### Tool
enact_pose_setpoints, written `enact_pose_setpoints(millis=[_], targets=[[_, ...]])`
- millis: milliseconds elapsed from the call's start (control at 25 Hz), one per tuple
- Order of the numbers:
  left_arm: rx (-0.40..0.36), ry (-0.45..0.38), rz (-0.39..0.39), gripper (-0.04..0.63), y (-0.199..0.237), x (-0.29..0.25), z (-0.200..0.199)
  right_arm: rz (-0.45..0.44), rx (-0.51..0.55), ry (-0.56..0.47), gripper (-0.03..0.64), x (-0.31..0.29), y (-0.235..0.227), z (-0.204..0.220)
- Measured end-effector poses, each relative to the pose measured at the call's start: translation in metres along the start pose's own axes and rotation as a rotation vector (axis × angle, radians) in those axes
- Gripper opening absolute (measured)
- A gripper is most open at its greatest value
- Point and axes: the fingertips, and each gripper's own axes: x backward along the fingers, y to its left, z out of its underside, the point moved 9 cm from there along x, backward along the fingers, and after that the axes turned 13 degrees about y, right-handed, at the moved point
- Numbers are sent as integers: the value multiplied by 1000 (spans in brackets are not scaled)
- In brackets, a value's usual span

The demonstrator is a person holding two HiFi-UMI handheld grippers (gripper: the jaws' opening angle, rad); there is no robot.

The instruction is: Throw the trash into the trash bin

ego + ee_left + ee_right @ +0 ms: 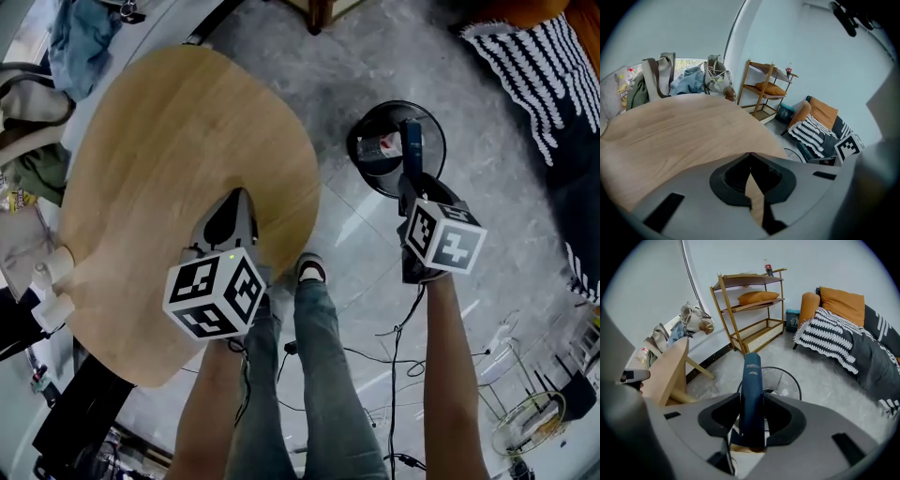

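Two jaws of the right gripper (753, 404) pinch a slim dark-blue box (752, 376), its long side pointing away, directly above the black wire trash bin (785, 380) on the grey floor (820, 383). A wrapper (384, 148) lies inside the bin. The left gripper (750, 157) has its jaws tip to tip with nothing between, over the round wooden table (670, 136) near the edge closest to the person.

Dark blue flat box (752, 394), black wire trash bin (354, 142), pale wood-grain counter (187, 141) — black-and-white stripes on the blanket (825, 341).
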Motion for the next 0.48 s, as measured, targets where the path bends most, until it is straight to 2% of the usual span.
enact_pose_setpoints(millis=[120, 480], targets=[[9, 1, -5, 18, 1, 3, 4, 18, 0, -33, 216, -1, -3, -3], [20, -4, -8, 18, 4, 10, 9, 30, -10, -45, 221, 8, -3, -3]])
